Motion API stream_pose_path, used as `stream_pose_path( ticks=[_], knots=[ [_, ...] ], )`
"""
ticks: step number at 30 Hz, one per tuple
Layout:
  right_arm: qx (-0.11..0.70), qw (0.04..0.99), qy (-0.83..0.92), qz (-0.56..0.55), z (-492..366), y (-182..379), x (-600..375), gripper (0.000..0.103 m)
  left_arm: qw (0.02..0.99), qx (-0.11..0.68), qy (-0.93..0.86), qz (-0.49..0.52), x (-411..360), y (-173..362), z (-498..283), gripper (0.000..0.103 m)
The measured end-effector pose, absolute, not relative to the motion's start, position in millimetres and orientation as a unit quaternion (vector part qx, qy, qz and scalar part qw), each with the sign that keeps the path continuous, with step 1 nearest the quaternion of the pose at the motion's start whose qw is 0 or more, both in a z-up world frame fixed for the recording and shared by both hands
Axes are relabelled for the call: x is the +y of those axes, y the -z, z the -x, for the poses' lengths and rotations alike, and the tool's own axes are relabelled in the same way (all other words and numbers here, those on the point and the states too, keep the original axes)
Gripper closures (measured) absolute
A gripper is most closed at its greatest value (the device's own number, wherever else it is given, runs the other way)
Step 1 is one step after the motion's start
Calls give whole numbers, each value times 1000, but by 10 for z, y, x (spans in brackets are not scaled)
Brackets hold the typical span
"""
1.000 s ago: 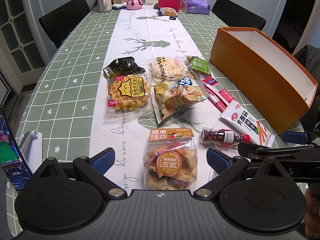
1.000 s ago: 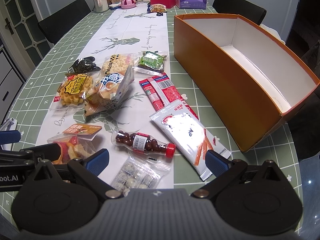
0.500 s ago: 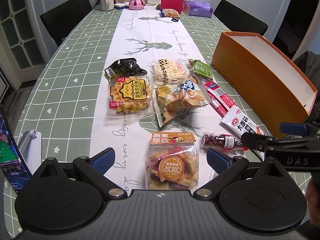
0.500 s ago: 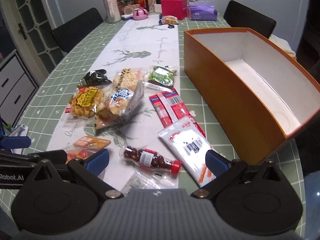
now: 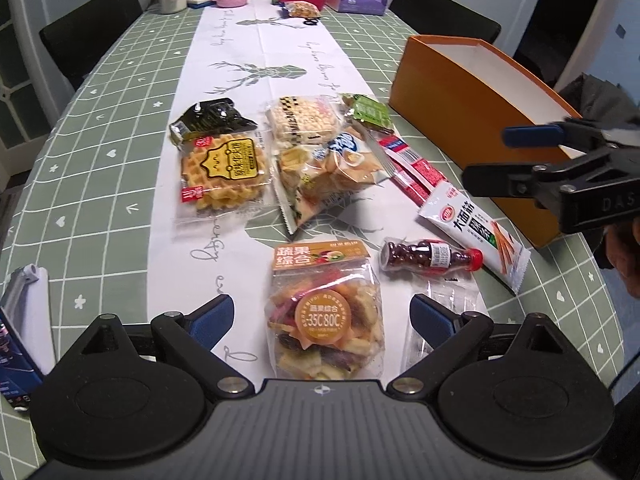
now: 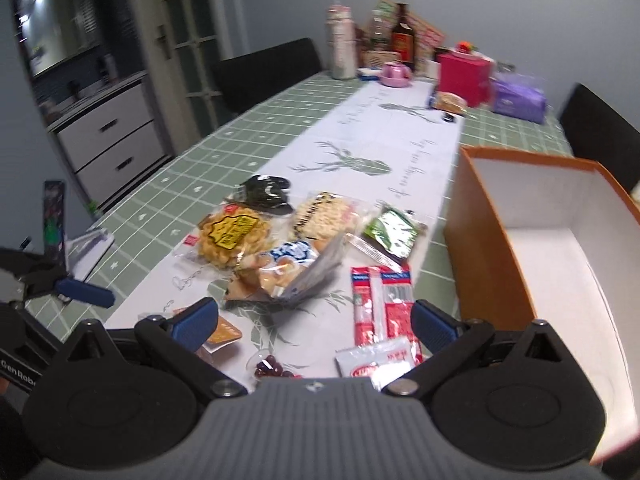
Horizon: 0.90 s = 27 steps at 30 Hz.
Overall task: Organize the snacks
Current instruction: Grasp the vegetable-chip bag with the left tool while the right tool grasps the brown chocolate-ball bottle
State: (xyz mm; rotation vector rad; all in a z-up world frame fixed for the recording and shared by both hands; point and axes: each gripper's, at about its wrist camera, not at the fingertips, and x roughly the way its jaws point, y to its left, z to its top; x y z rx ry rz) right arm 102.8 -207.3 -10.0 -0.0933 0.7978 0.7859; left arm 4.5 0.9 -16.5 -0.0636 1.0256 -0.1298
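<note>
The left gripper (image 5: 322,316) hovers low over the bench (image 5: 100,128), its blue pads spread apart on either side of the dried-fruit bag (image 5: 326,312) without touching it; the right gripper (image 6: 316,320) is raised, its pads likewise wide apart and holding nothing. The snacks lie loose on the white runner (image 5: 256,64) — waffle pack (image 5: 222,170), rice-cracker pack (image 5: 302,120), chip bag (image 5: 332,172), red sausage sticks (image 5: 412,168), small candy bottle (image 5: 430,256); the orange box (image 6: 516,240) stands open just beside them, its white inside bare.
</note>
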Motion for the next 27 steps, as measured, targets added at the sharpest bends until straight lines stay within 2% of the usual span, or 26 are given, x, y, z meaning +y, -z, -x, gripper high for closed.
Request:
stream_pose_path(
  ticks=[4,6,10,12,14,22,27],
  knots=[
    [404,822,-397,60,-1091,338,-2024,6,868,492,73,15,-51,261,-34,0],
    [411,810,-411,81,-1078,443,-1976,18,867,494,72,8,-75,311,-29,0],
    [418,797,-421,110,-1051,609,-1907,21,863,501,68,1,-98,388,-35,0],
    [425,792,-424,110,-1057,658,-1886,29,863,500,69,1,-106,397,-41,0],
    [427,787,-428,117,-1040,690,-1862,34,864,498,71,0,-124,400,-42,0],
    [431,775,-435,155,-967,795,-1756,44,867,495,62,-21,-166,465,-58,0],
    [436,768,-439,167,-958,858,-1722,59,866,497,60,-24,-160,526,-86,0]
  ],
)
